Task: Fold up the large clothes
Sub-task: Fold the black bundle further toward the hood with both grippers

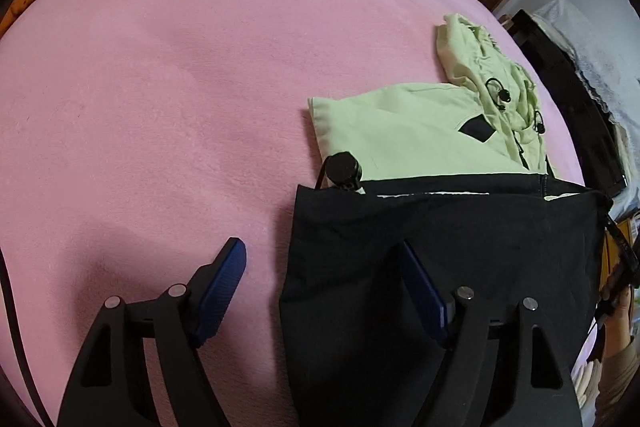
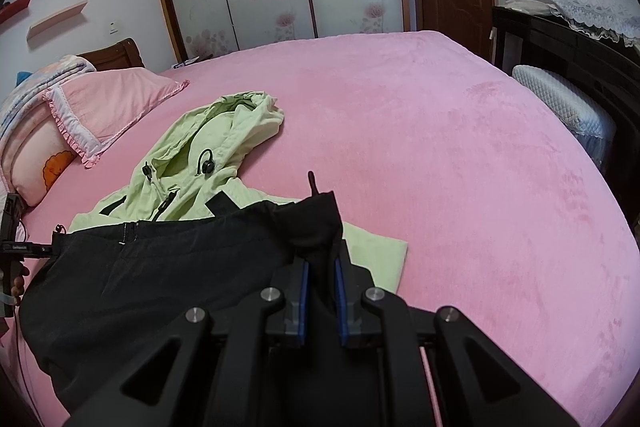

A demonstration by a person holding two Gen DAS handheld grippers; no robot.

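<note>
A pink bed (image 2: 460, 131) carries the green-and-black jacket (image 1: 400, 131), its black lower half folded up over the green. The right gripper (image 2: 320, 279) pinches one black corner; the left gripper (image 1: 324, 267) gapes, straddling the opposite edge unheld. Likely next: release, smooth the fold.

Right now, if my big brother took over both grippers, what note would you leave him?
Left gripper: open, empty, poised over the near left edge of the jacket where its black lower half has been folded up.
Right gripper: shut on the black fabric at the other corner of that fold.
The green and black jacket lies on the pink bed, hood spread toward the pillow.
Done: bottom folded up over the green chest.
Left: probably let go on the right, smooth the fold, tuck the hood, then fold again.
</note>
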